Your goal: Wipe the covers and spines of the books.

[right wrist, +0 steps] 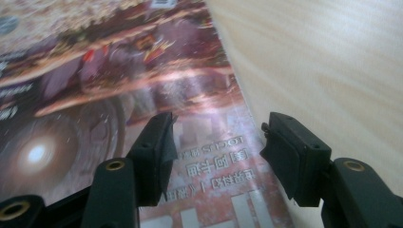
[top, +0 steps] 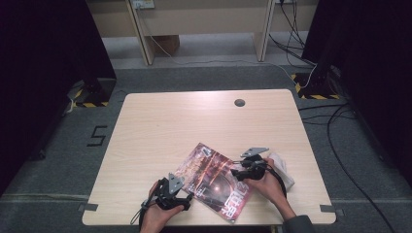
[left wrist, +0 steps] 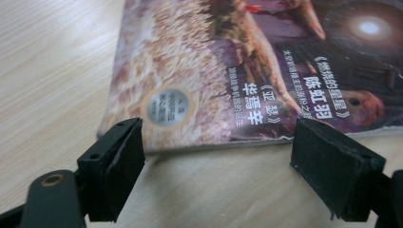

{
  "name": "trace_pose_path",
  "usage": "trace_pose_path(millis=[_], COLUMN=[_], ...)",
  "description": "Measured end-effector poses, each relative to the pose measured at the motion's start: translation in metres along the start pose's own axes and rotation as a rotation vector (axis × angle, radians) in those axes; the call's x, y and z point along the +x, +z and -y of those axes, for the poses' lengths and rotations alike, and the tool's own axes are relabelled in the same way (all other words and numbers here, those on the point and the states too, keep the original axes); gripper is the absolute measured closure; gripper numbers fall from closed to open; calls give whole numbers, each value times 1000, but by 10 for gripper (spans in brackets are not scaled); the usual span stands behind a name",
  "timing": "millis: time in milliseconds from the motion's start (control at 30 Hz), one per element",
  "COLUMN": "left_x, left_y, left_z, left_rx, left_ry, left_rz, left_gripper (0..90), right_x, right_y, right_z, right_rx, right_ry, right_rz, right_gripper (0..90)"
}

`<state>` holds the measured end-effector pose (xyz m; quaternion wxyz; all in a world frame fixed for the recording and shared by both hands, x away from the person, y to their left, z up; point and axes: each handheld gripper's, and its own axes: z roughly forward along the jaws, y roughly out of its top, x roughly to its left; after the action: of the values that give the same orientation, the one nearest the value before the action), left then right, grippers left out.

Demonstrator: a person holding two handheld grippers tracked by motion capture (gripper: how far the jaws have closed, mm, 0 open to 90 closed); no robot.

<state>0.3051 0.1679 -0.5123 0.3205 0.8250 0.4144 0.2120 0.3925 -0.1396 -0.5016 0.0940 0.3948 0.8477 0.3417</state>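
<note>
While the magazine (top: 214,180) lies flat near the front edge of the wooden surface (top: 194,121), both grippers sit at its edges with nothing held. The left gripper (left wrist: 216,166) has its jaws wide apart just short of the near edge; the right gripper (right wrist: 216,152) hovers with jaws parted astride the cover's side edge. Because the glossy cover lies flush on the wood, a jaw could skid over it, push the magazine askew, or pinch only the top sheet and crease it
</note>
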Motion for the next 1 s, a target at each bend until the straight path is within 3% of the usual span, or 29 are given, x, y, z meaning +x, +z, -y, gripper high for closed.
trace_pose_path(millis=[133,433,633,800,1000], left_x=[6,14,17,15,-2], left_y=[0,7,12,8,-4], left_z=[-1,-7,-11,-9,-1], left_rx=[3,-1,0,2,7], left_ry=[-7,1,1,-10,22], left_rz=[-22,-56,-68,-38,33], left_gripper=[202,199,208,223,223], right_x=[2,10,13,11,4], right_y=[-10,-25,-30,-32,-27], right_z=[12,29,38,39,34], right_rx=[8,6,-6,-13,-35], right_ry=[-3,-16,1,16,67], right_rz=[-36,-54,-63,-62,-59], right_gripper=[468,517,542,598,611])
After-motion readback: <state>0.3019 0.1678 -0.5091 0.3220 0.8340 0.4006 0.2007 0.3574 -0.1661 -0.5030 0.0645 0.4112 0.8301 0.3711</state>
